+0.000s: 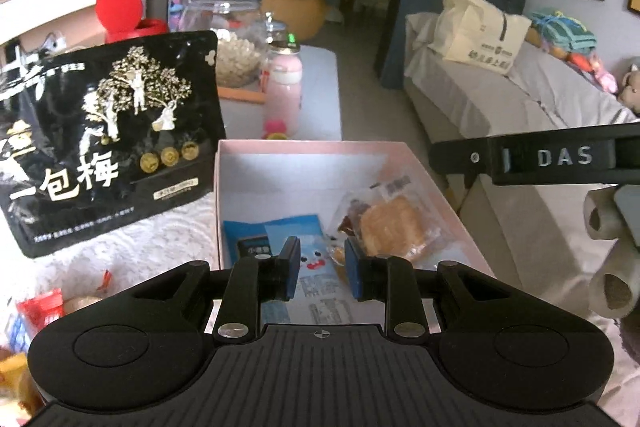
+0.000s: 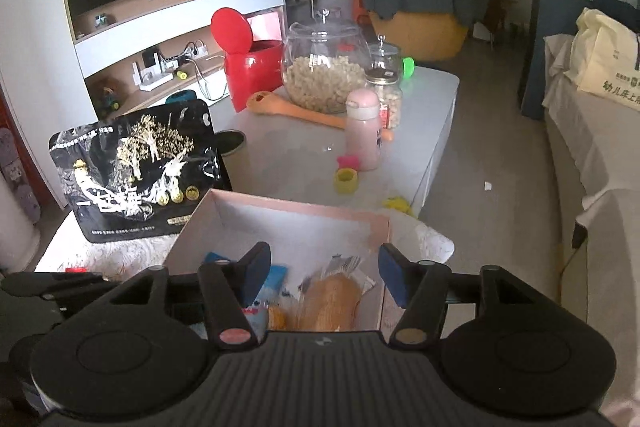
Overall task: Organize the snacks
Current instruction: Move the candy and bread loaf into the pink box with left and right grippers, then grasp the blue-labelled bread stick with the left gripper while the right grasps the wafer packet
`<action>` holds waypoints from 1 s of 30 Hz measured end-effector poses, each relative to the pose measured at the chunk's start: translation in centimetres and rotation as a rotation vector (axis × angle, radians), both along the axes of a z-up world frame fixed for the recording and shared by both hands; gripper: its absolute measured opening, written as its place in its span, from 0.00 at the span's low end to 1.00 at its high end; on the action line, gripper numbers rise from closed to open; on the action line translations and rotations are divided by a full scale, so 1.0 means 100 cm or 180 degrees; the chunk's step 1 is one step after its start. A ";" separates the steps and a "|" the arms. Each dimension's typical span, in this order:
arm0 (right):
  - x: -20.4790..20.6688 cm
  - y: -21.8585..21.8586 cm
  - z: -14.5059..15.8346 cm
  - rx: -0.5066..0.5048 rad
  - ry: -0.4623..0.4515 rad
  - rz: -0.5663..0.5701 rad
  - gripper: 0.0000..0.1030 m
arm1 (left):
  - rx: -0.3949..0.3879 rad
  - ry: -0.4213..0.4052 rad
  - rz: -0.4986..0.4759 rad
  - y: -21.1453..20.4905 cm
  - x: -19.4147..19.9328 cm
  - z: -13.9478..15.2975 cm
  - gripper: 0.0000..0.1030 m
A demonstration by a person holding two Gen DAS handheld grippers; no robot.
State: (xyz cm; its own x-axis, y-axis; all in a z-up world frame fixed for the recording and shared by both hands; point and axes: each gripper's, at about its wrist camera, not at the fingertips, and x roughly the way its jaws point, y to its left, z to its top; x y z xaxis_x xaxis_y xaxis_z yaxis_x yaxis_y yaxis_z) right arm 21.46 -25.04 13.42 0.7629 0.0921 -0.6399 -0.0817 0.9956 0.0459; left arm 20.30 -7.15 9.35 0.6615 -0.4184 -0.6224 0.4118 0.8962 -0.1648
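A pink open box (image 1: 316,146) (image 2: 288,205) holds a blue snack packet (image 1: 280,231) and a wrapped golden cake (image 1: 394,225) (image 2: 336,301). A big black plum snack bag (image 1: 108,135) (image 2: 140,167) stands left of the box. My left gripper (image 1: 322,267) hovers over the box's near end with its jaws partly open and nothing between them. My right gripper (image 2: 324,273) is wide open above the cake, empty. Loose small snacks (image 1: 40,311) lie at the lower left.
A low grey table (image 2: 420,99) behind carries a glass jar of nuts (image 2: 326,67), a small jar (image 2: 386,83), a pink bottle (image 2: 363,129), a red bin (image 2: 250,67) and a wooden spoon (image 2: 296,113). A sofa (image 1: 500,95) runs along the right.
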 end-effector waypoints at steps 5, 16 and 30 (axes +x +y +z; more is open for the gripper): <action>-0.024 0.004 -0.002 -0.0127 -0.0055 -0.0058 0.59 | -0.0016 -0.0031 0.0106 0.020 -0.029 -0.001 0.27; -0.138 0.054 -0.046 -0.0012 -0.0341 0.0623 0.62 | 0.0085 -0.0054 0.0552 0.091 -0.115 -0.024 0.27; -0.160 0.090 -0.109 0.0190 0.0079 0.0648 0.62 | 0.0046 0.0120 0.0949 0.130 -0.144 -0.061 0.31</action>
